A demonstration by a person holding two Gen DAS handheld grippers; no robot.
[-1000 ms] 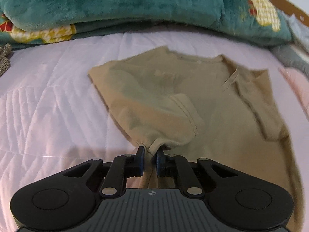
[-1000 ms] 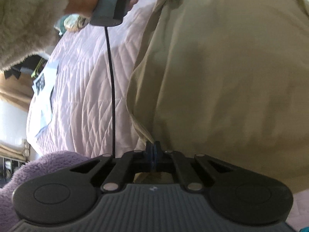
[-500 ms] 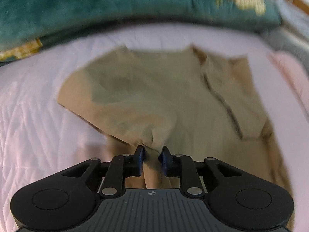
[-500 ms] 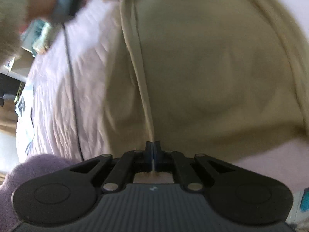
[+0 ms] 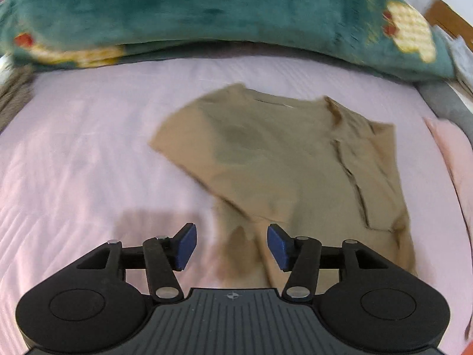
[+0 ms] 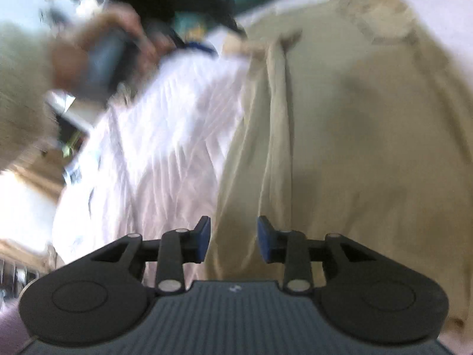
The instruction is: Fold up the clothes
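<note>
Pale pink quilted bedding (image 5: pixel 88 148) fills my left wrist view, with a green plush blanket (image 5: pixel 207 9) bunched along its far edge. On the quilt lies the tan T-shirt (image 5: pixel 280 153), one side folded over its middle and a sleeve lying toward the right. My left gripper (image 5: pixel 230 247) hangs just over the shirt's near edge with its jaws spread wide, blue pads (image 5: pixel 184 245) clear of the cloth and gripping nothing. At the far right I see a strip of pink fabric (image 5: pixel 452 153). Turning to the right wrist view, which is blurred, the same T-shirt (image 6: pixel 369 133) covers the right half, a long fold ridge running up from near the fingers, and the quilt (image 6: pixel 165 148) shows on the left. My right gripper (image 6: pixel 233 239) is parted too, its pads over the shirt's edge without pinching it. Up in the left corner a hand (image 6: pixel 97 47) wraps a grey handle, smeared by motion, beside a fuzzy beige sleeve (image 6: pixel 20 82).
</note>
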